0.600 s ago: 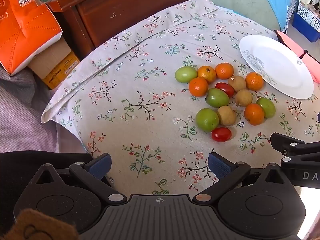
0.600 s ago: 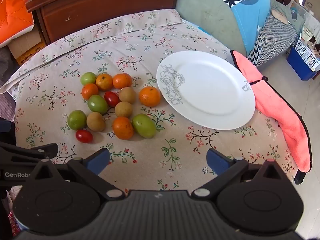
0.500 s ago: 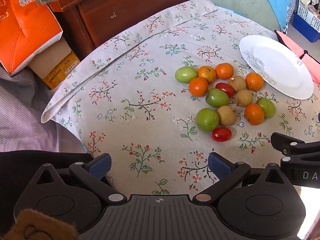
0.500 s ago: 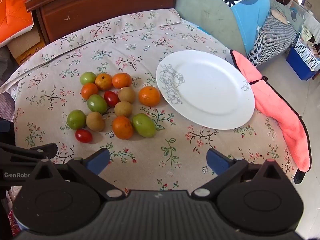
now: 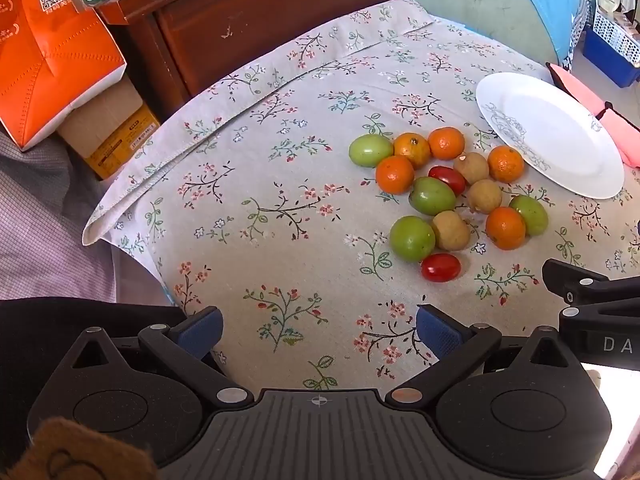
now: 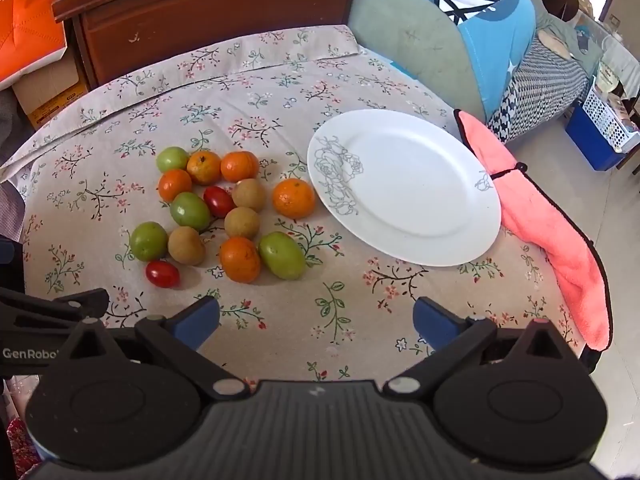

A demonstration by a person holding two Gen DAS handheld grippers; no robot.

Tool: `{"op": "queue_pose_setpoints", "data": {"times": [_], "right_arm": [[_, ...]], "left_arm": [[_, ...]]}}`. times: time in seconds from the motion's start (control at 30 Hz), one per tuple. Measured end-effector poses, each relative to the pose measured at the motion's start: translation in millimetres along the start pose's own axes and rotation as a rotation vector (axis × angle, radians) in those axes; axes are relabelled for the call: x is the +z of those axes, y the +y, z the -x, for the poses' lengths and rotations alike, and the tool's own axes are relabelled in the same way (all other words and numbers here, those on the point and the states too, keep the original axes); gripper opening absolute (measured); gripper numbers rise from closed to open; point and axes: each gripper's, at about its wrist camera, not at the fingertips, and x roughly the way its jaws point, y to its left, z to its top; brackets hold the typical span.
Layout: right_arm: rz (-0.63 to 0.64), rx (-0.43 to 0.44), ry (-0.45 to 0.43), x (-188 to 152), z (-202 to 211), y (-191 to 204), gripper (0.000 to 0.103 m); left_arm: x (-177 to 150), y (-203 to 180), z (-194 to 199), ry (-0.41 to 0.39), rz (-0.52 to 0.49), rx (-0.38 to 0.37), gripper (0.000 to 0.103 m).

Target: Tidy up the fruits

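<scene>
Right wrist view: nothing picked yet, so the step looked like the pre-grasp approach, first fruit not chosen. Right gripper (image 6: 316, 314) hung above the floral tablecloth (image 6: 256, 88), fingers spread wide, nothing between them, touching nothing. Fruit cluster (image 6: 224, 216) sat ahead of the fingers and off to the left-finger side; white plate (image 6: 404, 184) sat ahead toward the right-finger side, bare, just beside the nearest orange (image 6: 294, 198). Closest fruit to the fingertips: a green one (image 6: 282, 255) and an orange touching it, with a red cherry tomato (image 6: 162, 274) out beyond the left finger.

Left wrist view: left gripper (image 5: 318, 328) also wide apart and empty, above the cloth. Fruits lay ahead past the right finger; cherry tomato (image 5: 440, 267) nearest to it, green fruit (image 5: 412, 238) just behind. Plate (image 5: 552, 136) farther out on the same side. Part of the other gripper showed at the right edge.

Judgement: the plate was the likely target. Next move called for bringing the fingers forward and down over one outer fruit, straddling it without nudging its neighbours, since the fruits sat touching and round ones could roll on the cloth.
</scene>
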Motion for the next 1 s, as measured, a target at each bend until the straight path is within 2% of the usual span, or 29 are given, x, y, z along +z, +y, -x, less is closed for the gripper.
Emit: {"op": "queue_pose_setpoints", "data": {"times": [0.3, 0.6, 1.0], "right_arm": [[0.011, 0.0, -0.002, -0.3, 0.4, 1.0, 0.102], [-0.021, 0.027, 0.035, -1.2, -4.1, -1.8, 0.102], [-0.042, 0.023, -0.007, -0.4, 2.7, -5.4, 0.102]], "left_arm": [[0.3, -0.5, 0.3, 0.005, 0.0, 0.007, 0.103], [-2.3, 1.2, 1.6, 0.011, -0.001, 0.005, 0.103], [-2.6, 2.6, 8.1, -0.005, 0.004, -0.029, 0.103]]}}
